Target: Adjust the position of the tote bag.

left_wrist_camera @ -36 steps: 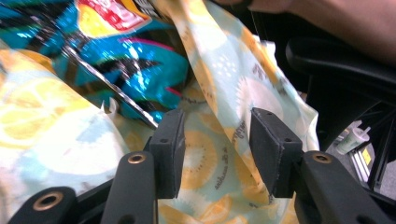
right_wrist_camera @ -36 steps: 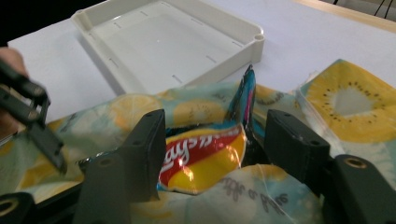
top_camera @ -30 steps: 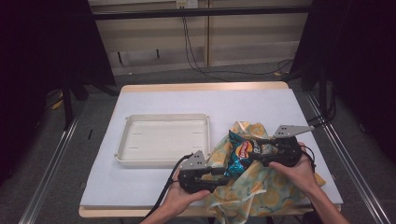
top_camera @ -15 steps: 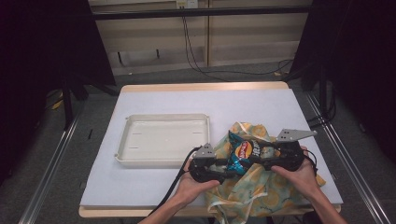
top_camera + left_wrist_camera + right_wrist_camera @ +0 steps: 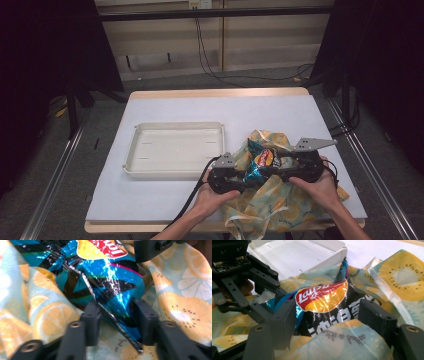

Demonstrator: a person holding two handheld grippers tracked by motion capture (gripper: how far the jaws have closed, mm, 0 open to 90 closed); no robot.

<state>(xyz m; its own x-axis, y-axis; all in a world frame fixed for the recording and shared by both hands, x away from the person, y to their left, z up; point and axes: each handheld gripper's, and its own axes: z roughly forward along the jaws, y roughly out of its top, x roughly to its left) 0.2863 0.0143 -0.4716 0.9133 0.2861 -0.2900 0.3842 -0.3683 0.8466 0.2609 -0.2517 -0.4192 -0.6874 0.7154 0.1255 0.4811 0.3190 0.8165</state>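
- Pinched in the left gripper [image 5: 118, 315], jaws just closed further and now part-way shut: the crimped end seam of the chip bag [image 5: 260, 162].
- Clamped from the other side by the right gripper [image 5: 328, 320], jaws set wider across the printed face.
- Lies just right of the tray [image 5: 175, 172], nested in the fruit-print cloth bag [image 5: 270, 205] on the counter [image 5: 200, 107].
- Likely light, air-puffed, slick and crinkly; contents brittle.
- Best taken by the flat seam or a corner; no squeezing the belly.
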